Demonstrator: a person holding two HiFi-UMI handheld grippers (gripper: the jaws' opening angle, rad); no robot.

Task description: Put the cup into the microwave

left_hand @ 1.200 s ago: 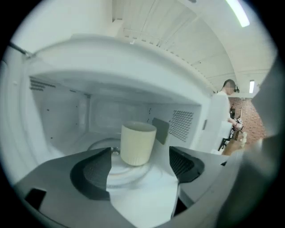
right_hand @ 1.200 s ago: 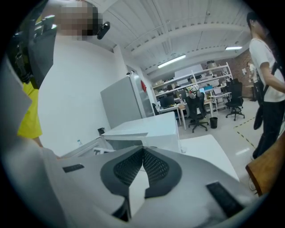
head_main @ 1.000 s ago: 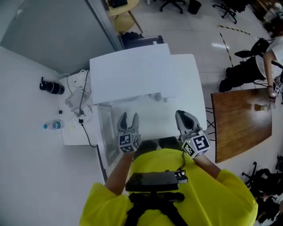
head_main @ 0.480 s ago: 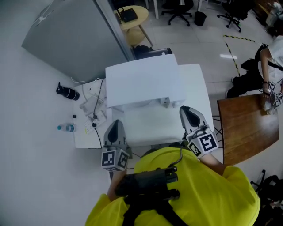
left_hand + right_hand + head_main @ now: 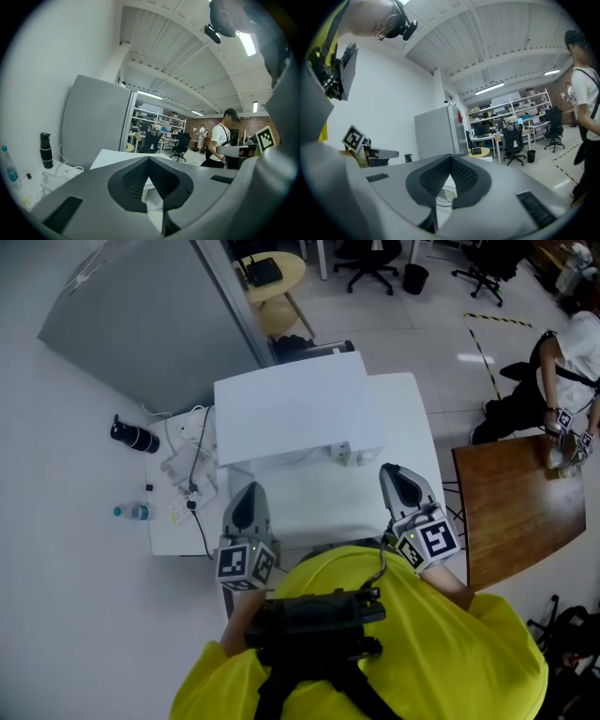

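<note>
Both grippers clenched and empty in front of the white microwave (image 5: 291, 409).

The left gripper (image 5: 246, 491) and the right gripper (image 5: 390, 472) each have their jaws pressed together with nothing between them, touching nothing, one near each front corner of the microwave on the white counter (image 5: 412, 427). The cup shows in no view, so I cannot tell where it is. On the side counter to the left are a black flask (image 5: 134, 436), loose cables (image 5: 187, 465) and a water bottle (image 5: 133, 513). A wooden table (image 5: 516, 507) stands to the right, with a person (image 5: 562, 362) beside it.
</note>
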